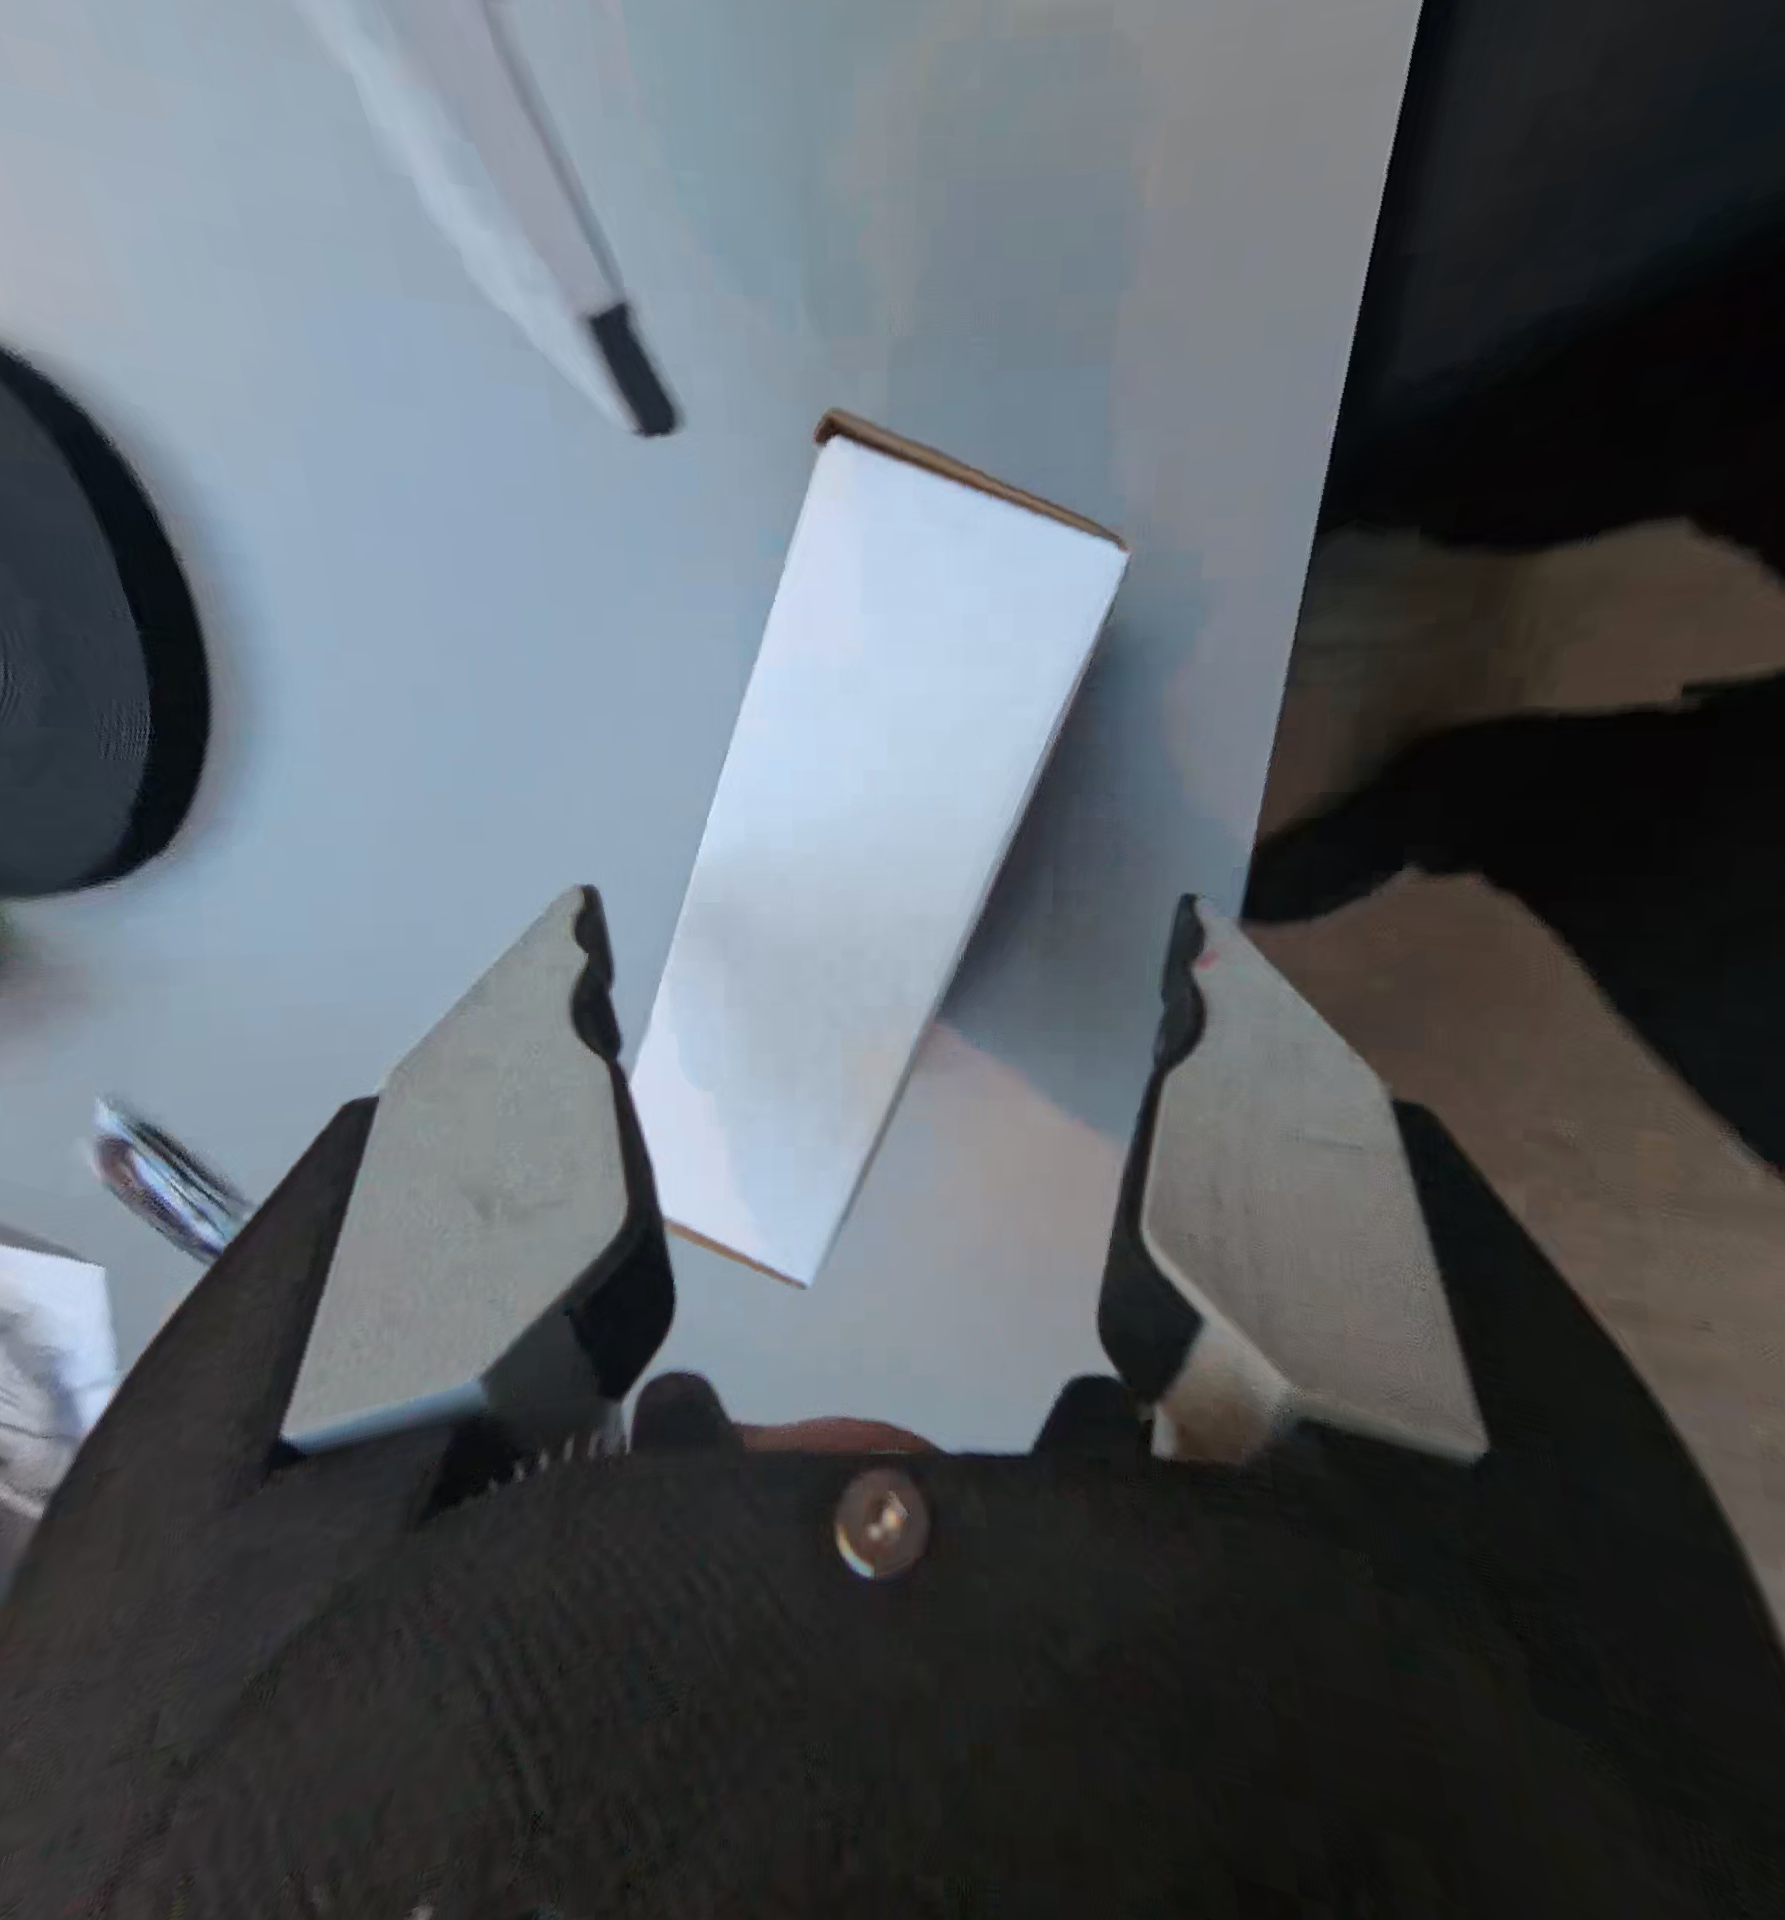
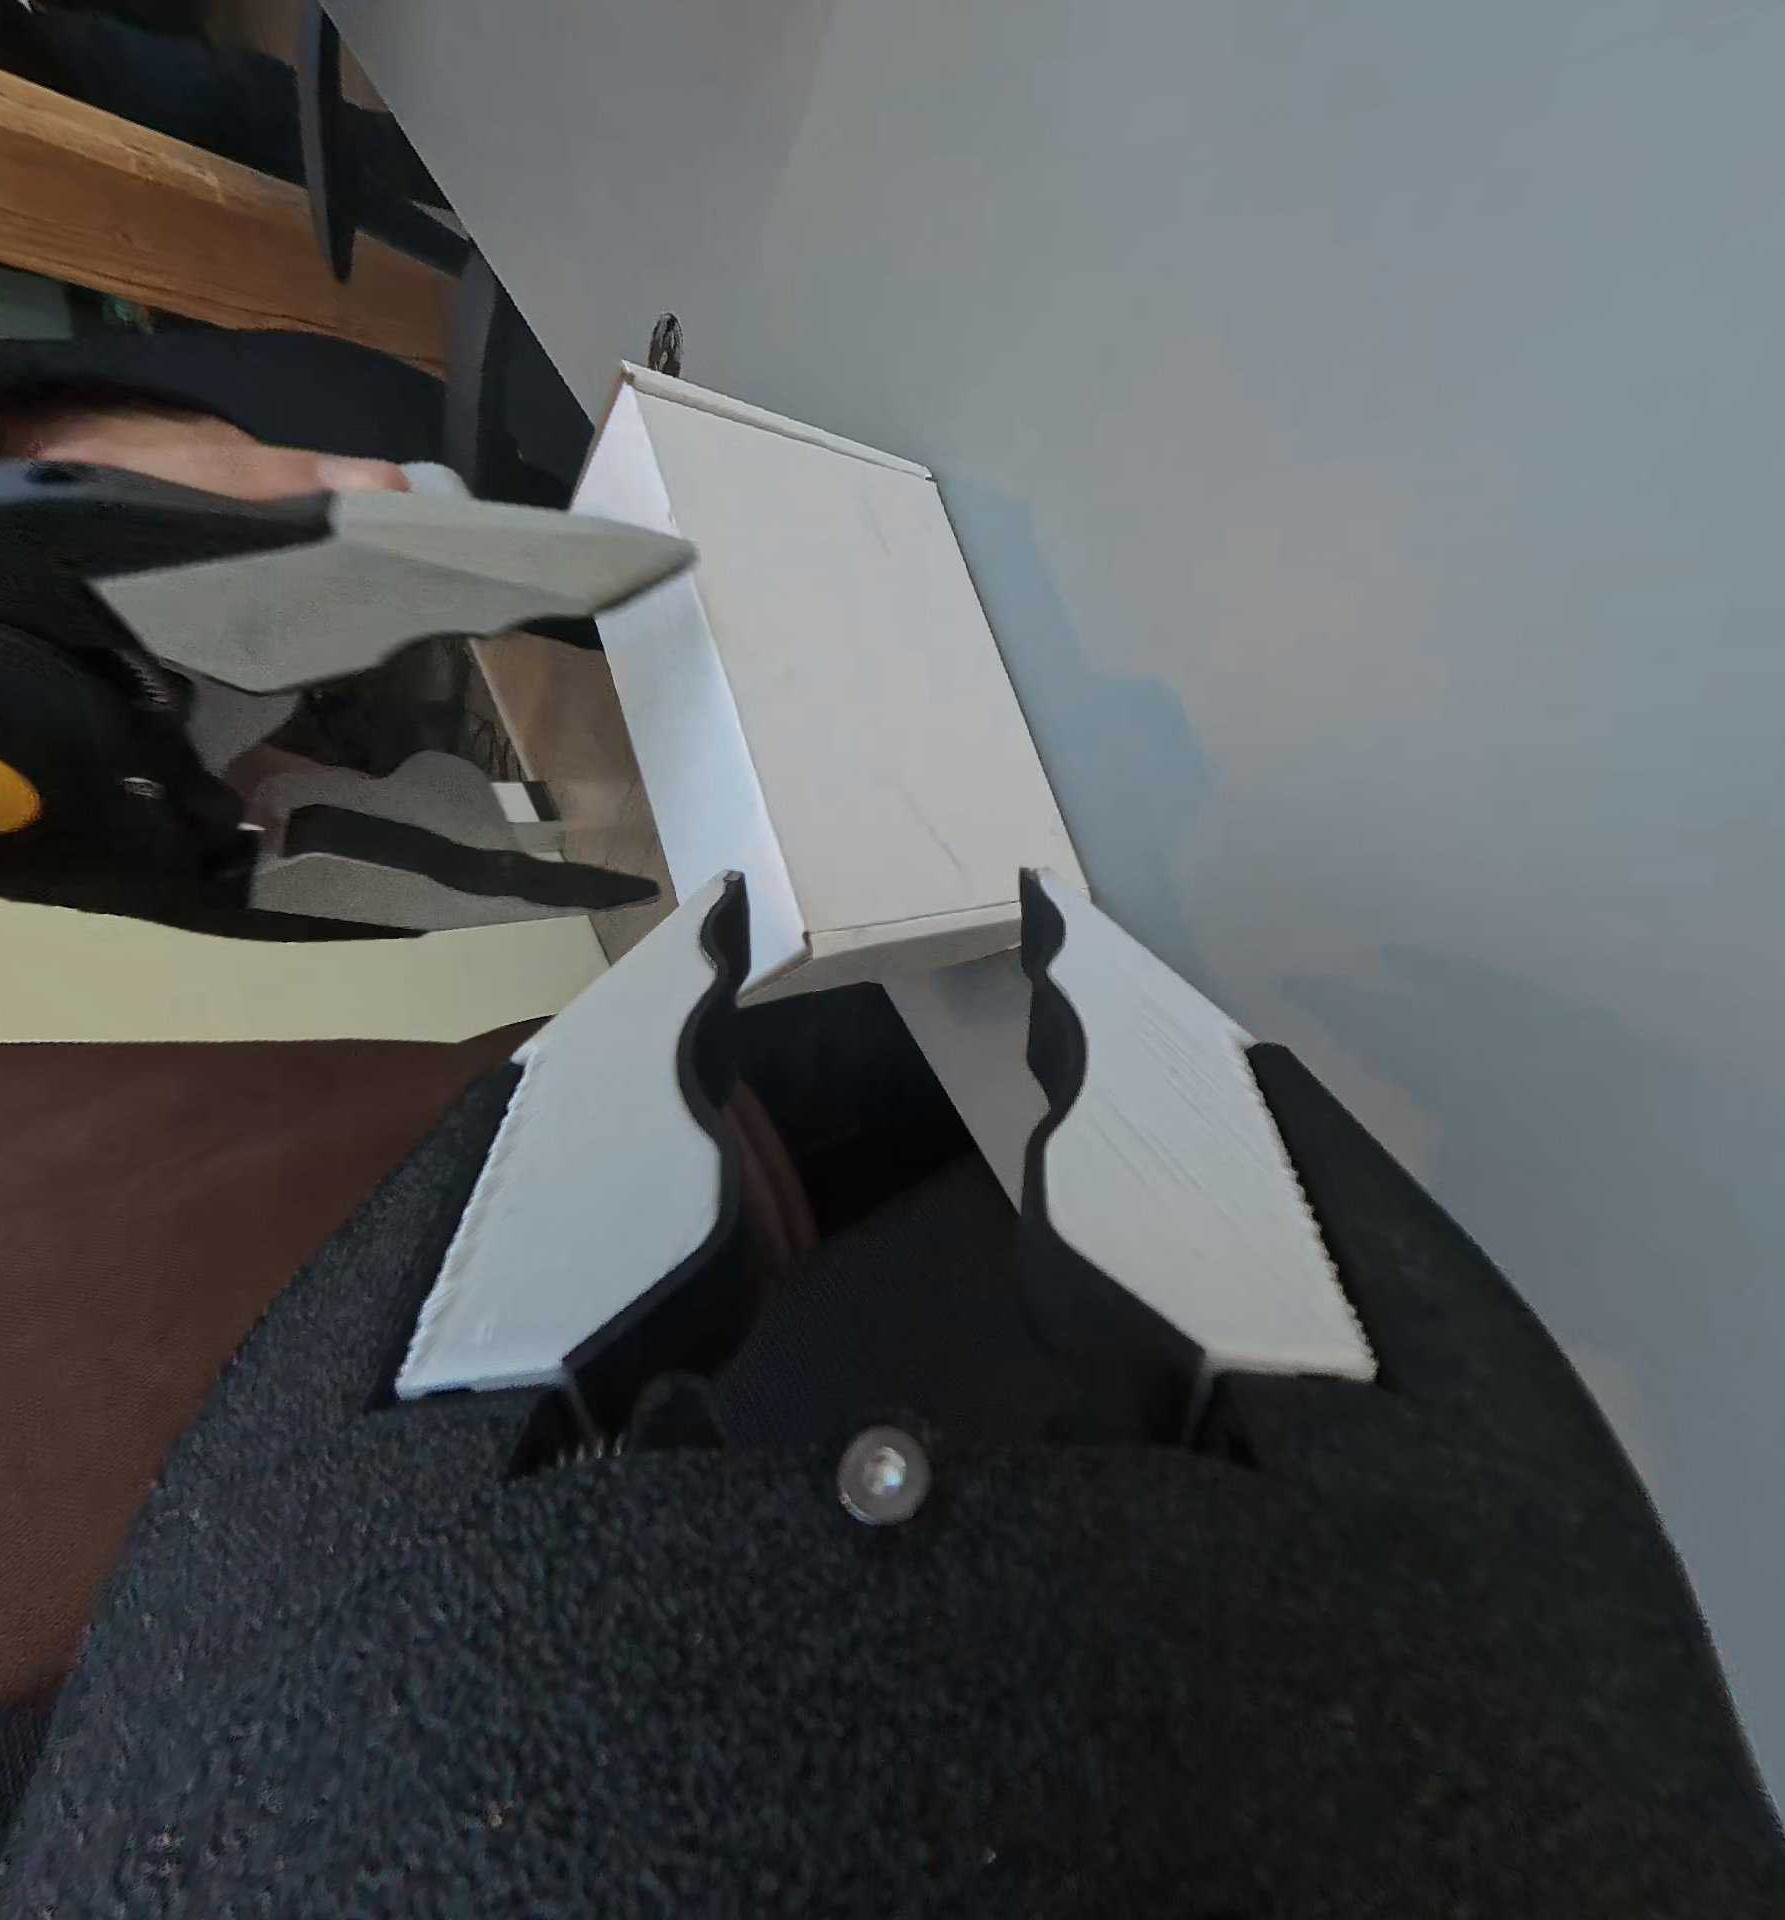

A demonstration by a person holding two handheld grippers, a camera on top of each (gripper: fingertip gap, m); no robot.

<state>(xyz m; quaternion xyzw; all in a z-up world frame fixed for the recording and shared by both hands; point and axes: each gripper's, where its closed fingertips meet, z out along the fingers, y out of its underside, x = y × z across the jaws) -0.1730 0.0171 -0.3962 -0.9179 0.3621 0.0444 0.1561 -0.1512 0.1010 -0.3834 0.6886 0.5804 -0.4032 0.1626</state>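
Note:
A long white cardboard box [image 1: 888, 831] lies on the grey table [image 1: 400, 623] near its right edge. My left gripper [image 1: 888, 925] is open, with the box's near half between its fingers and closer to the left finger [image 1: 514, 1122]. In the right wrist view the box [image 2: 846, 665] runs away from my right gripper [image 2: 883, 883]. Its jaws stand part open, with the box's near end at the fingertips; I cannot tell if they touch it. The left gripper [image 2: 659, 727] shows open at the box's left side. A right gripper finger [image 1: 628, 364] shows beyond the box.
A black roll of tape [image 1: 36, 644] lies at the left of the table. A shiny metal piece [image 1: 161, 1174] and crumpled paper [image 1: 5, 1351] lie at the lower left. The table edge [image 1: 1293, 727] runs close to the box's right. A wooden shelf [image 2: 140, 208] is behind. Across from one pair of fingers to the other is roughly 9 cm.

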